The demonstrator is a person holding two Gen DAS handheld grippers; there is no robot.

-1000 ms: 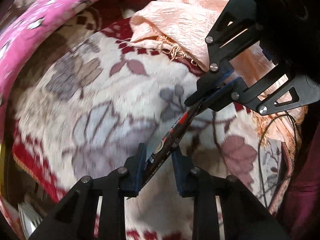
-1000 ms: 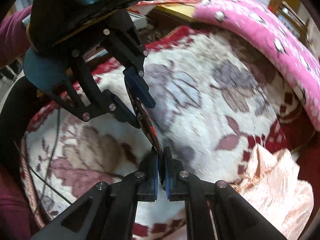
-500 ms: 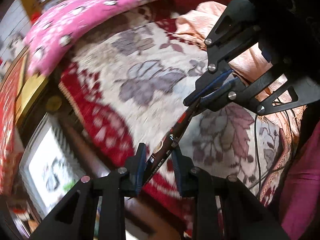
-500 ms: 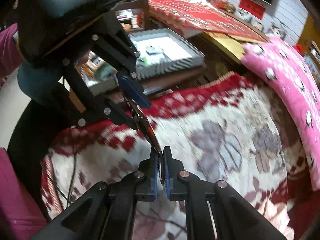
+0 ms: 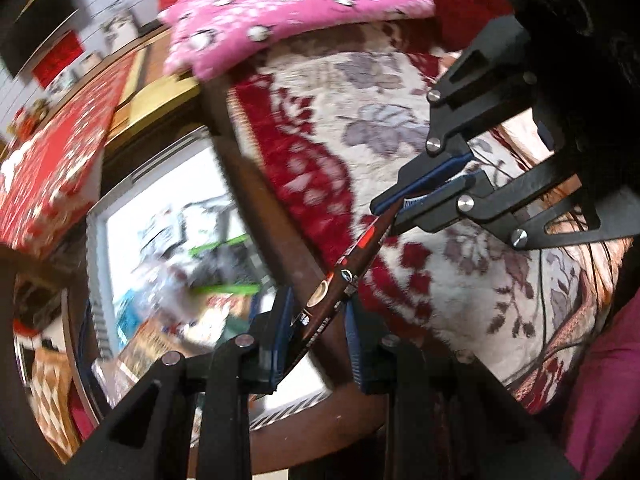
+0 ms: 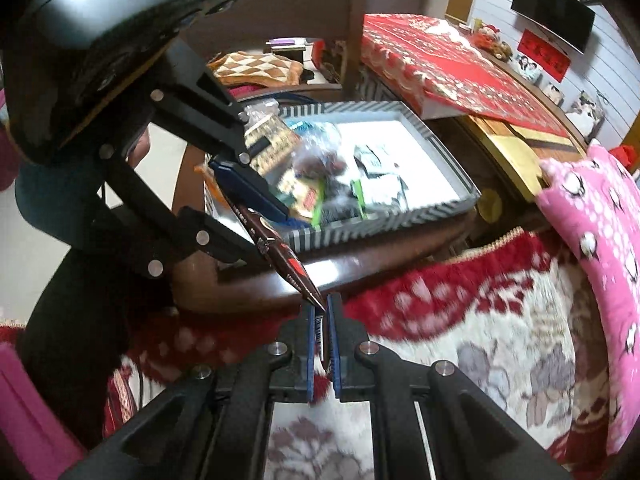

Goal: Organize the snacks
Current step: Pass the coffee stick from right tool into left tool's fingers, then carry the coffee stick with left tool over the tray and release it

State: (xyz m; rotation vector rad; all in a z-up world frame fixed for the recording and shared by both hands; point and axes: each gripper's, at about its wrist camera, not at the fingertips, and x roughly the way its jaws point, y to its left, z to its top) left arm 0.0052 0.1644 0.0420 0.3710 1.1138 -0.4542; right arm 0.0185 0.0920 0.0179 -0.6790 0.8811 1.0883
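Both of your claws have swung away from the middle of the floral blanket (image 6: 500, 344) toward the brown worktop (image 6: 360, 268), so the striped tray (image 6: 400, 224) now fills the background where a second ago only bedding showed. You hold one dark brown snack stick (image 5: 340, 284) between the two tools, carried in the air above the worktop's edge. Your right claw (image 6: 323, 336) is clamped on one flat end of the stick, its blue pads pressed nearly together. Your left claw (image 5: 316, 320) stands wider; the stick runs slantwise between its fingers, and I cannot tell whether both pads press on it. Inside the tray lie other wrapped snacks (image 6: 340, 176), bunched toward its nearer end, with bare white floor beyond them. A pink pillow (image 6: 600, 240) rests on the blanket beside the worktop, and a red box (image 6: 460, 68) sits past the tray.
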